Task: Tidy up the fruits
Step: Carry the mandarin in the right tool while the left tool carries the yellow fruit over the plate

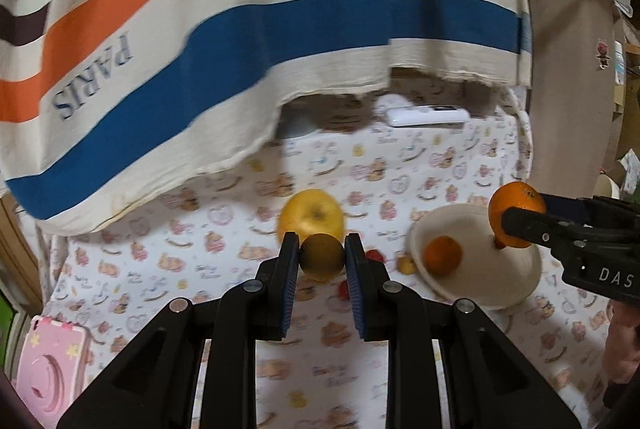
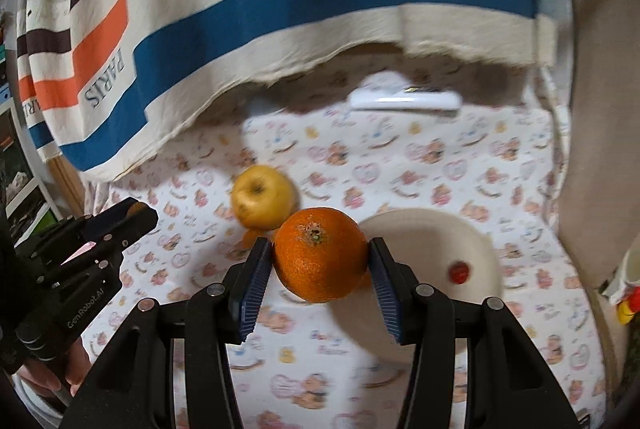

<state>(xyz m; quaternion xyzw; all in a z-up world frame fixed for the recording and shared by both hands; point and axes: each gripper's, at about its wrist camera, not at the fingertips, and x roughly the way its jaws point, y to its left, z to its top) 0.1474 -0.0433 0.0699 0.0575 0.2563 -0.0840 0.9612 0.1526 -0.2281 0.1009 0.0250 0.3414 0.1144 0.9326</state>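
The cream bowl (image 1: pixel 516 289) on the patterned table (image 1: pixel 440 165) holds a small orange fruit (image 1: pixel 442 255) in the left wrist view, while the right wrist view shows a small red fruit (image 2: pixel 459 272) in it. The left tongs (image 1: pixel 322 257) are clenched on a dull yellow-green fruit (image 1: pixel 322 256) above the cloth, in front of a yellow apple (image 1: pixel 312 215) lying on the table. The right tongs (image 2: pixel 320 261) grip a large orange (image 2: pixel 320 253) beside the bowl's rim; only the left view shows a pink case (image 1: pixel 52 361) at the table edge.

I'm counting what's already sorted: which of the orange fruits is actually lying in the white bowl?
The small orange mandarin lies inside the white bowl. The larger orange fruit is held in the air, clamped in the right tongs.
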